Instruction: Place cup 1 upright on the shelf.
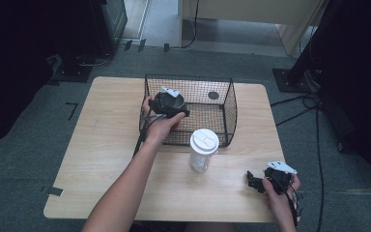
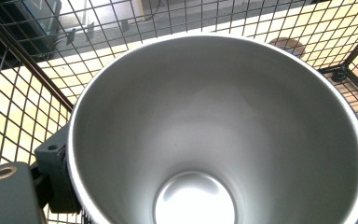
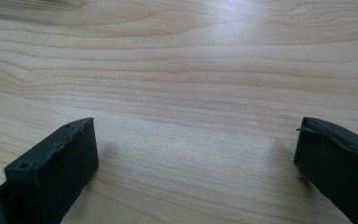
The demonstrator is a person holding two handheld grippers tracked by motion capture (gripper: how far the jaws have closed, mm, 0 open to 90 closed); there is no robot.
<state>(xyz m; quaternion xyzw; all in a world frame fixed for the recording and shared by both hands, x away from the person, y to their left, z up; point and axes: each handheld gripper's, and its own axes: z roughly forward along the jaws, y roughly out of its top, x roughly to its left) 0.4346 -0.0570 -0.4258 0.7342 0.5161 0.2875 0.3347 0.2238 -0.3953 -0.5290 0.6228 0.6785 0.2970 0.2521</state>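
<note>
A steel cup (image 2: 214,121) with a bare shiny inside stands upright between the jaws of my left gripper (image 1: 170,104), which is shut on it; one black finger (image 2: 56,170) presses its left wall. Gripper and cup are inside the black wire basket (image 1: 188,77), at its front left corner, and a bit of red (image 1: 175,126) peeks out under the hand. My right gripper (image 1: 254,181) rests low over the table's front right part, open, with bare wood between its jaws (image 3: 196,154).
A clear plastic cup with a white lid (image 1: 203,149) stands just in front of the basket. The basket mesh (image 2: 28,93) closes in around the steel cup. The wooden table (image 1: 111,159) has free room at its left. Cables lie on the floor at right.
</note>
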